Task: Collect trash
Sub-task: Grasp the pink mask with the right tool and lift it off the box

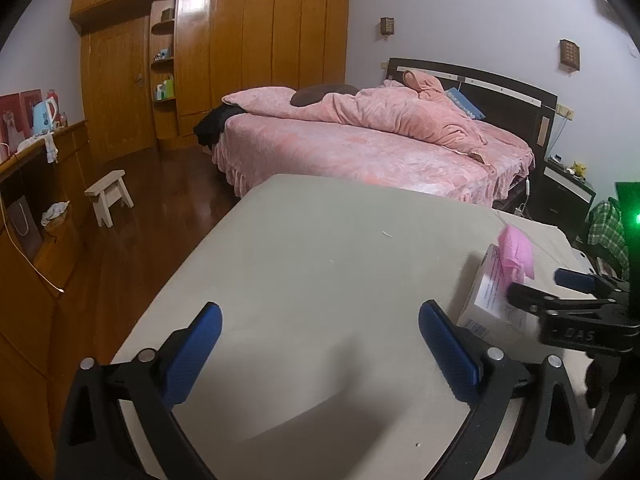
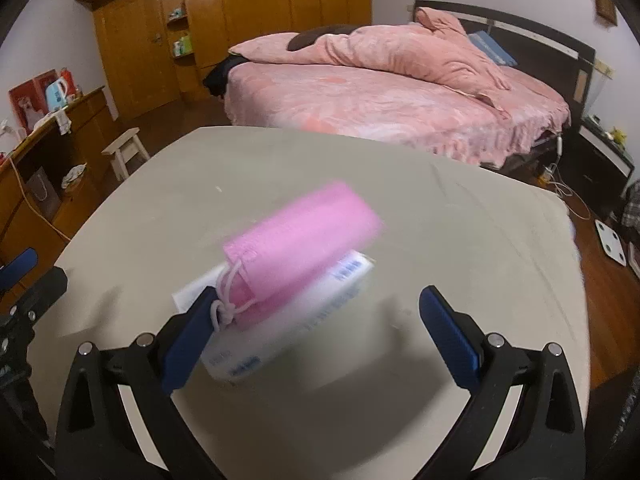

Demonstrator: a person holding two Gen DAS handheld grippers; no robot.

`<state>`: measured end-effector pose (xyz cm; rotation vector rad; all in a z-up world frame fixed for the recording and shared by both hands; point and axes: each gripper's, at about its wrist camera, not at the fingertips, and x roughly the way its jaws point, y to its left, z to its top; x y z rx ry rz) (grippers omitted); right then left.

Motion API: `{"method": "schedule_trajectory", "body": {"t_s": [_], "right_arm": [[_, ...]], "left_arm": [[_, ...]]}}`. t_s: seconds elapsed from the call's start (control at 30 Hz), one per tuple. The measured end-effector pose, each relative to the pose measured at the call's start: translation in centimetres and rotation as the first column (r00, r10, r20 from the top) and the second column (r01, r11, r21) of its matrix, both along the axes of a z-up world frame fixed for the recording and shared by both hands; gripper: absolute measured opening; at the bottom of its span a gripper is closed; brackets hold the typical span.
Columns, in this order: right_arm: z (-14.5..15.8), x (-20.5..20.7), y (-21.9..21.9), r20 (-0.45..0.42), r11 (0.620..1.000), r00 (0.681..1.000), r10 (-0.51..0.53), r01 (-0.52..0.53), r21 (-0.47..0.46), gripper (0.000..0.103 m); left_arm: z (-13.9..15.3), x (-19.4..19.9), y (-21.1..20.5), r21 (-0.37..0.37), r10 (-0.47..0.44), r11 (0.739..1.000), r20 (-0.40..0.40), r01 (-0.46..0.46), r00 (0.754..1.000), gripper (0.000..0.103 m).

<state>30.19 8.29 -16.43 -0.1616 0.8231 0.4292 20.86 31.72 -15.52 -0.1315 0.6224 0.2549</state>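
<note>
Table served as landmark: beige top, near bed. White box sat on table, pink mask lying on top of box. Right gripper released, fingers spread wide, left finger touching or just beside box end, nothing grasped. Left gripper released too, hovering over bare table left of box. Judgement: collection barely begun; box and mask not yet picked up. No bin visible on table.
</note>
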Motion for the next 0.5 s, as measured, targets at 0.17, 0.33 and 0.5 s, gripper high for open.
{"method": "schedule_trajectory", "body": {"t_s": [0.17,0.33,0.5], "right_arm": [[0.8,-0.1,-3.1,0.011,0.999,0.999,-0.051,0.051,-0.010,0.096],[1.4,0.1,-3.2,-0.009,0.997,1.000,-0.013,0.014,0.078,0.096],[1.8,0.8,-1.4,0.036,0.994,0.998,0.043,-0.046,0.099,0.096]], "left_arm": [[0.0,-0.3,-0.4,-0.008,-0.012,1.000,0.009,0.012,1.000,0.097],[0.2,-0.1,-0.8,-0.010,-0.016,1.000,0.015,0.016,1.000,0.097],[0.4,-0.1,-0.6,-0.003,-0.010,1.000,0.017,0.010,1.000,0.097]]}}
